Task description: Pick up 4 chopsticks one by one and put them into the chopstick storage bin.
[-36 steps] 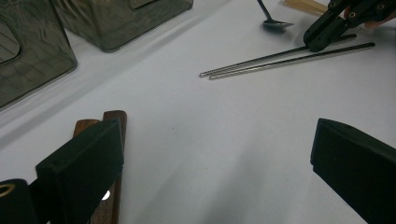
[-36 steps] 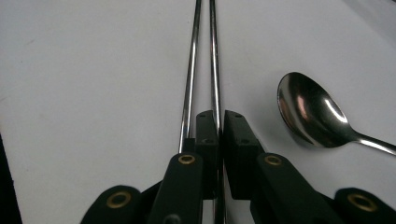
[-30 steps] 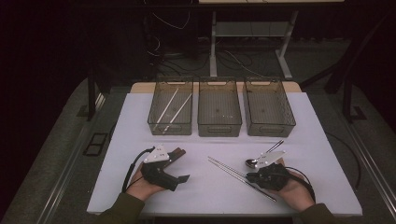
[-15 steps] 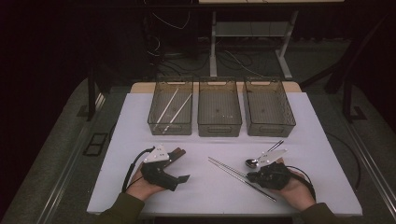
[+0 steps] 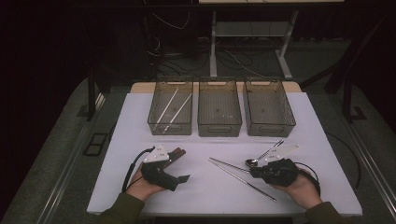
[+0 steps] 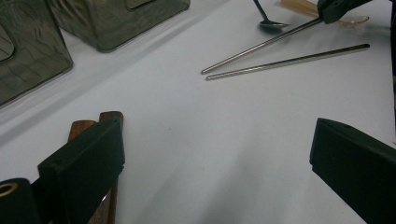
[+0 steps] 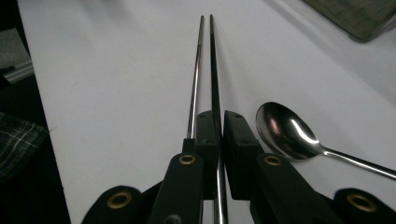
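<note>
Two metal chopsticks lie on the white table (image 5: pixel 140 121). My right gripper (image 5: pixel 252 172) (image 7: pixel 222 116) is shut on one chopstick (image 7: pixel 215 65) (image 5: pixel 229 164) partway along it. The other chopstick (image 7: pixel 196 70) (image 5: pixel 254 188) lies just beside it, free. A metal spoon (image 7: pixel 285 130) (image 5: pixel 256 161) rests right of the jaws, bowl up. My left gripper (image 5: pixel 183 164) (image 6: pixel 217 140) sits low over the table at the front left, jaws wide open with bare table between them. A brown wooden piece (image 6: pixel 109 120) (image 5: pixel 177 151) lies under its left jaw.
Three clear bins stand in a row at the back: the left bin (image 5: pixel 171 128) holds two pale sticks, the middle bin (image 5: pixel 219 128) and right bin (image 5: pixel 269 128) look bare. The table's front edge (image 5: pixel 224 212) is near both hands.
</note>
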Motion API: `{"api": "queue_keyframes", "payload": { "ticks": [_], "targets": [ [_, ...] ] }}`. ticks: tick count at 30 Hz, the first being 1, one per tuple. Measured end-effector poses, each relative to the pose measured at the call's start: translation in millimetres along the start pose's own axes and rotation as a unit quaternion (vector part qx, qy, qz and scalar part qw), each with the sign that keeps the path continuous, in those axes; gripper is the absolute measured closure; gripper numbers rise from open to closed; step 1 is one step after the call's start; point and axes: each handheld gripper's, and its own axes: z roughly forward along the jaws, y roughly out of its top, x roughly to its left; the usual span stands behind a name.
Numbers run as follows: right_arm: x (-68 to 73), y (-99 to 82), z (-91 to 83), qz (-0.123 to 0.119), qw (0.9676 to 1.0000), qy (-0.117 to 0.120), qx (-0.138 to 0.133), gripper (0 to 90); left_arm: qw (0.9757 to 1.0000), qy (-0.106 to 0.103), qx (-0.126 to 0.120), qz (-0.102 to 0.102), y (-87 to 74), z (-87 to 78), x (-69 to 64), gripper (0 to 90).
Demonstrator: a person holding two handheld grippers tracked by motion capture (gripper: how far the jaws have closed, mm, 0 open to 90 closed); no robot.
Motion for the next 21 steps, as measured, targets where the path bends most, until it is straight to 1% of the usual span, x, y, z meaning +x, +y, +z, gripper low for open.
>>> {"api": "queue_keyframes", "payload": {
  "ticks": [3, 5, 8, 10, 14, 21],
  "targets": [
    [-1.9, 1.2, -5.8, 0.002, 0.9999, 0.0, -0.015, 85.3, 1.0, 0.0, 0.0, 0.001, 0.0, 0.0, -0.1, 1.9],
    [-2.6, 2.0, -9.5, 0.006, 0.9997, 0.004, -0.024, 85.3, 1.0, -0.001, -0.001, 0.001, 0.0, 0.1, -0.2, 1.9],
    [-3.5, 2.6, -12.9, 0.01, 0.9994, 0.005, -0.034, 85.3, 1.0, 0.0, -0.002, 0.001, 0.1, 0.1, -0.3, 1.9],
    [-4.2, 3.2, -14.4, 0.012, 0.9992, 0.009, -0.038, 85.3, 1.0, -0.001, -0.002, 0.002, 0.1, 0.0, -0.3, 1.9],
    [-4.8, 5.8, -16.9, 0.014, 0.9987, 0.009, -0.048, 85.3, 1.0, -0.002, -0.002, 0.003, 0.1, 0.1, -0.4, 1.8],
    [-10.0, 14.3, -21.2, 0.018, 0.9975, 0.015, -0.067, 85.3, 1.0, -0.002, -0.002, 0.002, 0.0, 0.2, -0.4, 1.8]
  ]
}}
